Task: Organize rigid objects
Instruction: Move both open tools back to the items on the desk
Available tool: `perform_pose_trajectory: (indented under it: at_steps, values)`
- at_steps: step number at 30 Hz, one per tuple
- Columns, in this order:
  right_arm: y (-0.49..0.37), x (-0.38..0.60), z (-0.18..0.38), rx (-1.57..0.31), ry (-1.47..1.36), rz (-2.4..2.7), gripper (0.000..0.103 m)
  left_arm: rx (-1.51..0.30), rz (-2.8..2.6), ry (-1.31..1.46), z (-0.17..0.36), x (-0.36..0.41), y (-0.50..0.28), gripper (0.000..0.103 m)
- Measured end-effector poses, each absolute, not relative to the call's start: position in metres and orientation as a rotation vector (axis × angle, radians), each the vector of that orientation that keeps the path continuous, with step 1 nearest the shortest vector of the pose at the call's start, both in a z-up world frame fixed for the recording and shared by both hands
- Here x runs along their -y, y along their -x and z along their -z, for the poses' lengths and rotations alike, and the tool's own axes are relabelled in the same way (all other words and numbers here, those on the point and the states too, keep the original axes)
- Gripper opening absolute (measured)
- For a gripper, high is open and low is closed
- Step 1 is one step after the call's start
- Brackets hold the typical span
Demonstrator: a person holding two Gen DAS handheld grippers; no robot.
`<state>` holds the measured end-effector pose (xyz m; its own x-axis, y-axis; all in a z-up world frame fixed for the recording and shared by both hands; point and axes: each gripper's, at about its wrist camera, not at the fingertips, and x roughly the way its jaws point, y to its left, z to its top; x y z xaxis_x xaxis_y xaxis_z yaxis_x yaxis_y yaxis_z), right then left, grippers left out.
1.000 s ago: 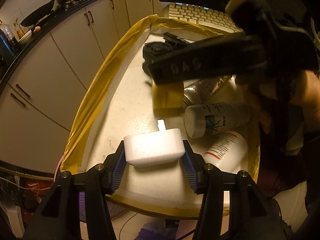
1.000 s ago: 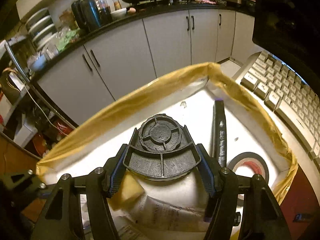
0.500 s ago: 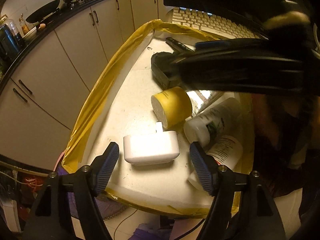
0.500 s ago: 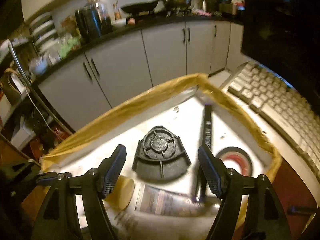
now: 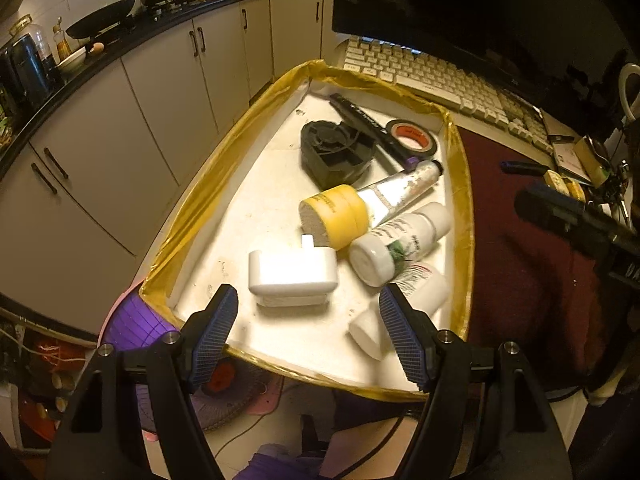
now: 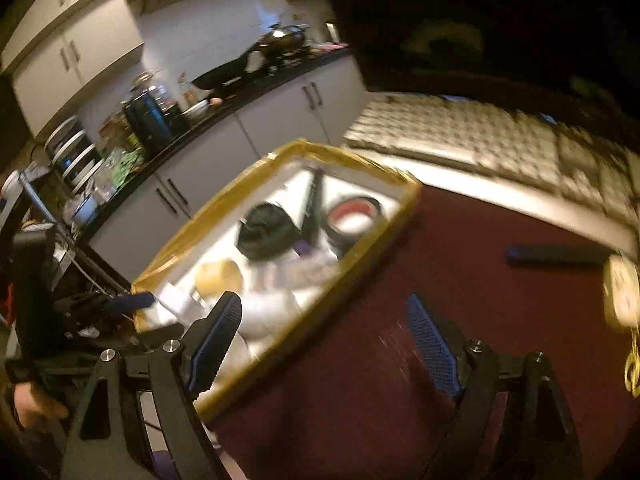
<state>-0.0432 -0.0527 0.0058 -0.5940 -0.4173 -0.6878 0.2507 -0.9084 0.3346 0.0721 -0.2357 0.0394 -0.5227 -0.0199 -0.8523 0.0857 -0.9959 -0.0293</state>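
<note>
A white tray with a yellow taped rim (image 5: 208,200) holds a white power adapter (image 5: 292,276), a yellow roll (image 5: 336,214), a silver tube (image 5: 404,190), white bottles (image 5: 392,242), a black round part (image 5: 336,152), a black marker (image 5: 372,124) and a black tape roll (image 5: 410,136). My left gripper (image 5: 308,336) is open and empty, just short of the adapter. My right gripper (image 6: 324,344) is open and empty over the dark red mat (image 6: 440,300), right of the tray (image 6: 356,264); its view is blurred.
A white keyboard (image 5: 432,76) lies behind the tray below a dark monitor (image 5: 460,4). A dark pen (image 6: 556,256) and a yellow-white object (image 6: 620,296) lie on the mat. Kitchen cabinets (image 5: 120,120) stand to the left.
My left gripper let go of the white adapter and drew back. My right gripper let go of the black round part, opened, and swung right out of the tray over the red mat.
</note>
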Motion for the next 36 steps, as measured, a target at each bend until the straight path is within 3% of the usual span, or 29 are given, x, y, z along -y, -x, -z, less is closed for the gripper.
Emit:
perform_pose_trajectory:
  at_steps: [18,36]
  values:
    - [0.002,-0.034,0.008,0.491,-1.211,2.61,0.082,0.075,2.867,-1.562,-0.068,0.134,-0.067,0.073]
    - [-0.011,-0.13,0.013,0.685,-1.252,2.788,0.083,0.248,2.939,-1.701,-0.061,0.037,-0.041,0.073]
